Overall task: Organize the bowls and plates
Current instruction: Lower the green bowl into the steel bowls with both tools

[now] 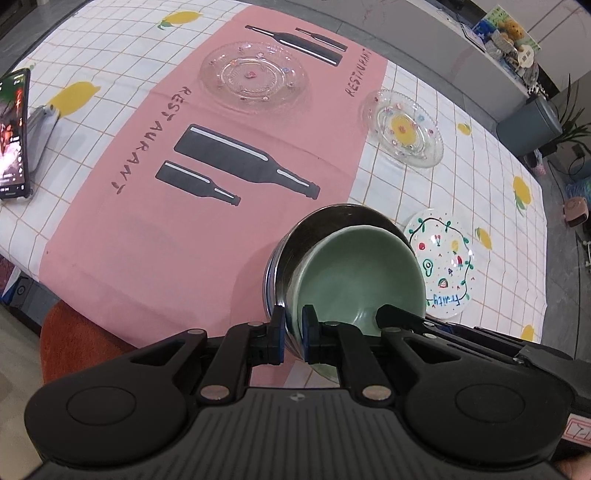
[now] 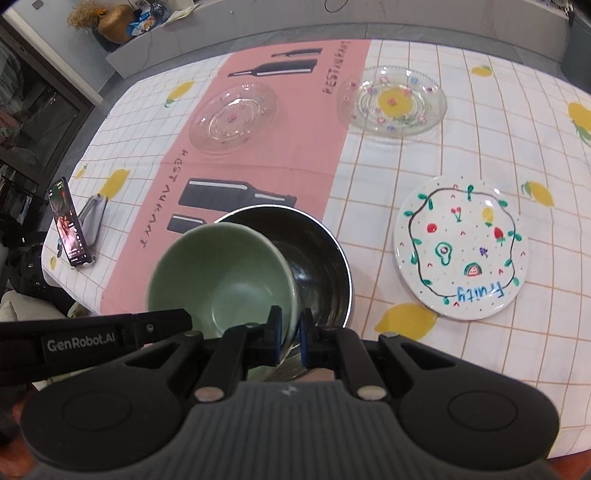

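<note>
Now both fingers clenched: L [image 1: 293, 326] on steel bowl [image 1: 291, 240] rim, R [image 2: 289, 328] on green bowl [image 2: 221, 273].

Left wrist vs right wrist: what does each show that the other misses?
Left wrist only: an orange-red seat under the table edge, a grey bin and a plant on the floor.

Right wrist only: a gold vase on the counter and the "GenRobot.AI" label on the left claw.

Both: the green bowl tilted in the steel bowl, each claw shut on a rim, left claw and right claw; two glass plates, the painted "Fruity" plate, the propped phone.
</note>
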Motion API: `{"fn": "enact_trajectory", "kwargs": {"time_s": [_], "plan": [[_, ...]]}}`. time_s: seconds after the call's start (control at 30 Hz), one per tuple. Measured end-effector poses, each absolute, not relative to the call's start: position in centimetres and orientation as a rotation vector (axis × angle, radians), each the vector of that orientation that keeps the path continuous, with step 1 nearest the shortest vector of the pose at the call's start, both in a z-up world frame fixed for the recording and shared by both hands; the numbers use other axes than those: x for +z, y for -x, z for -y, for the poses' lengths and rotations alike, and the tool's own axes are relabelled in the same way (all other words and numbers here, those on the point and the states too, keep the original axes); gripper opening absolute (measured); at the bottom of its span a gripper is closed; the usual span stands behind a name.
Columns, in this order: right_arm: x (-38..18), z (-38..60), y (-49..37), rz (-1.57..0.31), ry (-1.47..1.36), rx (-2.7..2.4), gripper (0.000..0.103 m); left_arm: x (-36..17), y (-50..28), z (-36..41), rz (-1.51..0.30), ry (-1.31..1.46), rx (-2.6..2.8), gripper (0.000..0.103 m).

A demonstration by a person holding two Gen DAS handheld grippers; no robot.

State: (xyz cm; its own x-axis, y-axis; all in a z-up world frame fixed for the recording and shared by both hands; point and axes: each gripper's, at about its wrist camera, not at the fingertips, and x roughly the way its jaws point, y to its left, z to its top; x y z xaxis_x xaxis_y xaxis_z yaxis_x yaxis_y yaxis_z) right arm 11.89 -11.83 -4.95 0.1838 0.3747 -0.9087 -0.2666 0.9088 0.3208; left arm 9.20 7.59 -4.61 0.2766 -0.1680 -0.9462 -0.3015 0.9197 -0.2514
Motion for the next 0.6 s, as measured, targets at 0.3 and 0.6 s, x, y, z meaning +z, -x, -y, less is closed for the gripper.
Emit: {"fn": "enact_trajectory", "kwargs": {"time_s": [0.3,0.6], "plan": [[-6.4,12.0,-12.2,-1.342,-0.132,0.449,0.007,-5.0,-9.8,-7.3,-1.322,0.371,0.071,0.011],[-6.9,11.7,-12.5,-1.330,-0.101,0.418,0.009,-4.8,-10.1,-7.8,-1.336,0.422,-0.012,0.021]]}}
